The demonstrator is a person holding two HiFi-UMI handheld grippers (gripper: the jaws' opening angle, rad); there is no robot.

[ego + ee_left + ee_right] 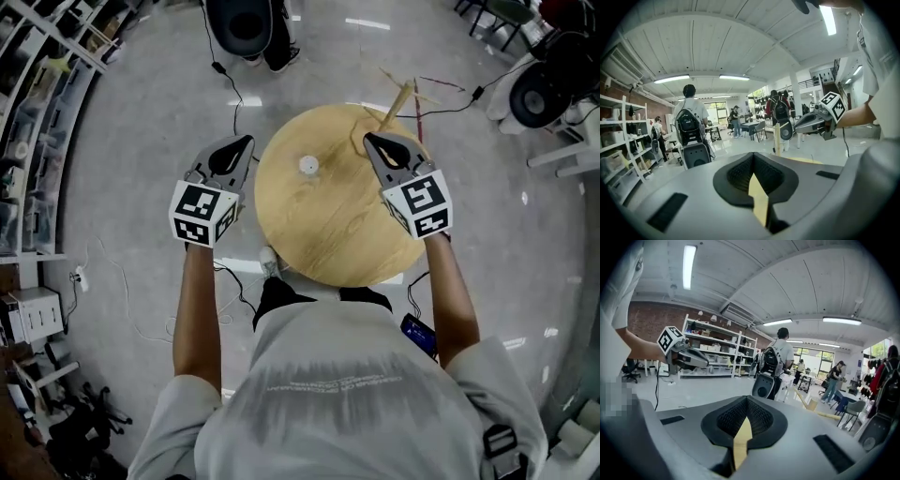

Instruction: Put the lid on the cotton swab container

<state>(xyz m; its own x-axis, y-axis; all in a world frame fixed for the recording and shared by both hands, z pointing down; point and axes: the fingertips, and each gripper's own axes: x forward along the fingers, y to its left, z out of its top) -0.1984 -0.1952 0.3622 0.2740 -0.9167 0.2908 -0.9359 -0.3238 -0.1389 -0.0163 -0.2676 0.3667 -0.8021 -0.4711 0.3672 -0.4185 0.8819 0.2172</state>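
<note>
Round wooden table is the biggest item and carries only one small piece, so a sloppy sweep could probably push that piece off the edge. Left gripper and right gripper are both closed with nothing between the jaws, held either side, apart from it. Cotton swab container stands between them toward the far side; lid and contents are too small to tell. It looks light, so a nudge likely tips it.

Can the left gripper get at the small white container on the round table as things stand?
Probably yes. The left gripper is beside the left edge of the table, and only bare wood lies between it and the white container. Its jaws are shut, so they must open first.
</note>
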